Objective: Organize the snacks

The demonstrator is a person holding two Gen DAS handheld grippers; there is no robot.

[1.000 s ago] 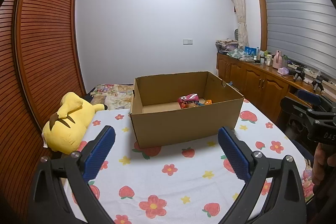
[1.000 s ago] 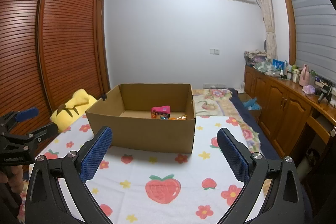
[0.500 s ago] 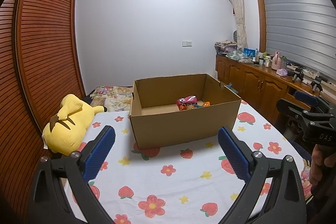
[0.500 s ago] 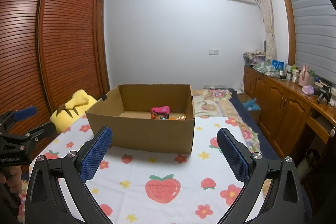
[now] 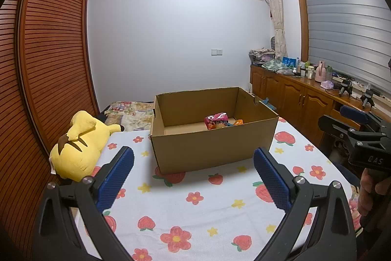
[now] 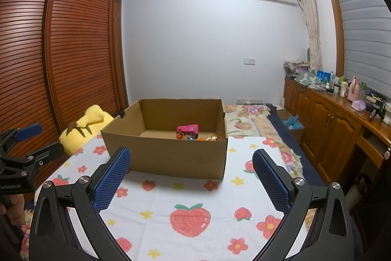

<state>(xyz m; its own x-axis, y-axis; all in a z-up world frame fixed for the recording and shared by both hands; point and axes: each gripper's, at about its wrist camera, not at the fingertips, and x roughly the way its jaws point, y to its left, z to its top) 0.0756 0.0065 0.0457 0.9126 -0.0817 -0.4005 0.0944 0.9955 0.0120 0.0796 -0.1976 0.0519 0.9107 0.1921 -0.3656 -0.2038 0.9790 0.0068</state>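
Snacks sit in an open cardboard box on a bed; both claws are spread wide and hold nothing.

The bed (image 5: 195, 212), spread with a white strawberry-and-flower sheet, fills the lower half of both views. The cardboard box (image 5: 210, 151) stands on it at 12 o'clock from each claw, well apart from the blue pads. A yellow plush toy (image 5: 78, 148) lies on the bed at 9 o'clock of the box in the left wrist view. The left claw (image 5: 193, 177) and right claw (image 6: 190, 177) hover over the sheet, fingers far apart. In the box's far right part lie the snacks: a pink snack packet (image 6: 187, 130) with smaller orange packets (image 6: 207, 138) just beside it.
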